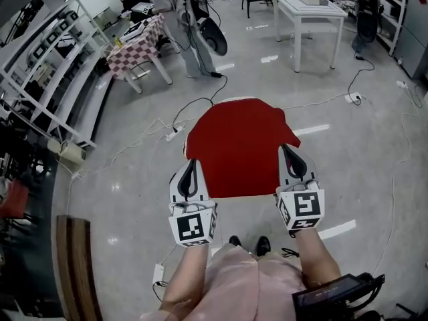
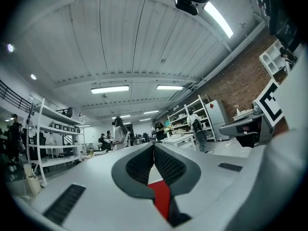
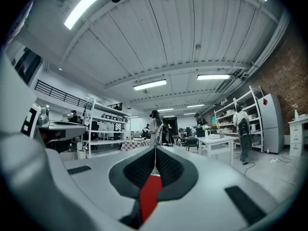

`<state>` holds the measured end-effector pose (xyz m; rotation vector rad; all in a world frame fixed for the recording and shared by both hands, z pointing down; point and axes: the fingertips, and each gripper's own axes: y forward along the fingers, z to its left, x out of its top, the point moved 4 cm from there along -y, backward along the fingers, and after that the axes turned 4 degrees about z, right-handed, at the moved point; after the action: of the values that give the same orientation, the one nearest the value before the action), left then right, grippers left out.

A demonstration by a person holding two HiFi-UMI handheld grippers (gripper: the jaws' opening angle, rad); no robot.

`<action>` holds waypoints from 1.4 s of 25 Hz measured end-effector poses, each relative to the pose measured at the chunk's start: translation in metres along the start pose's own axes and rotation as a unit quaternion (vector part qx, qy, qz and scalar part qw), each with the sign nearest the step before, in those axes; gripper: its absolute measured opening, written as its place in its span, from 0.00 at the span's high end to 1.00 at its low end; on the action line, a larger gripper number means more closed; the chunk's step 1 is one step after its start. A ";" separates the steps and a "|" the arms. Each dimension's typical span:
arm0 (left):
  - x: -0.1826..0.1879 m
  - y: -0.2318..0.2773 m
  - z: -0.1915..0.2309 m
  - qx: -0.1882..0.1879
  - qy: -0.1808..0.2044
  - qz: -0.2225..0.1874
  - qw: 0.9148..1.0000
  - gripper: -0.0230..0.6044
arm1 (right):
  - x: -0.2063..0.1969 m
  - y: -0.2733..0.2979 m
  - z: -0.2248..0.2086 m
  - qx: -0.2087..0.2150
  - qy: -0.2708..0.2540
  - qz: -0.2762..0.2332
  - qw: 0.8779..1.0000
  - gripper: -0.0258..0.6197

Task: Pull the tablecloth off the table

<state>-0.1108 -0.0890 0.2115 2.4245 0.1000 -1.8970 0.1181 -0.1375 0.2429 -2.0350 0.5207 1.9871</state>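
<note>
A red tablecloth (image 1: 237, 146) hangs spread out in the air in front of me, above the grey floor; no table shows under it. My left gripper (image 1: 192, 160) is shut on its near left edge. My right gripper (image 1: 286, 147) is shut on its near right edge. In the left gripper view a strip of the red cloth (image 2: 161, 196) is pinched between the closed pads of that gripper (image 2: 154, 146). In the right gripper view, red cloth (image 3: 150, 191) shows likewise between the closed pads of the right gripper (image 3: 155, 148).
A white table (image 1: 307, 9) stands at the back right and a checkered-cloth table (image 1: 137, 45) at the back left, with a person (image 1: 184, 25) beside it. White shelving (image 1: 47, 65) lines the left. Cables (image 1: 194, 105) and a power strip (image 1: 352, 97) lie on the floor.
</note>
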 end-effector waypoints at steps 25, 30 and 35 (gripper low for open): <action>-0.075 0.010 0.026 -0.016 -0.001 0.058 0.998 0.92 | -0.067 0.029 0.023 0.000 0.000 0.080 0.997 0.93; -0.108 0.007 0.023 -0.021 -0.007 0.084 0.996 0.92 | -0.096 0.029 0.024 0.003 0.002 0.105 0.994 0.93; -0.143 0.004 0.020 -0.020 -0.009 0.107 0.994 0.92 | -0.131 0.027 0.024 0.004 -0.001 0.127 0.992 0.93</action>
<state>-0.1643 -0.0972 0.3458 2.2870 -0.1189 -1.8058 0.0843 -0.1413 0.3740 -2.0500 0.8230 2.1203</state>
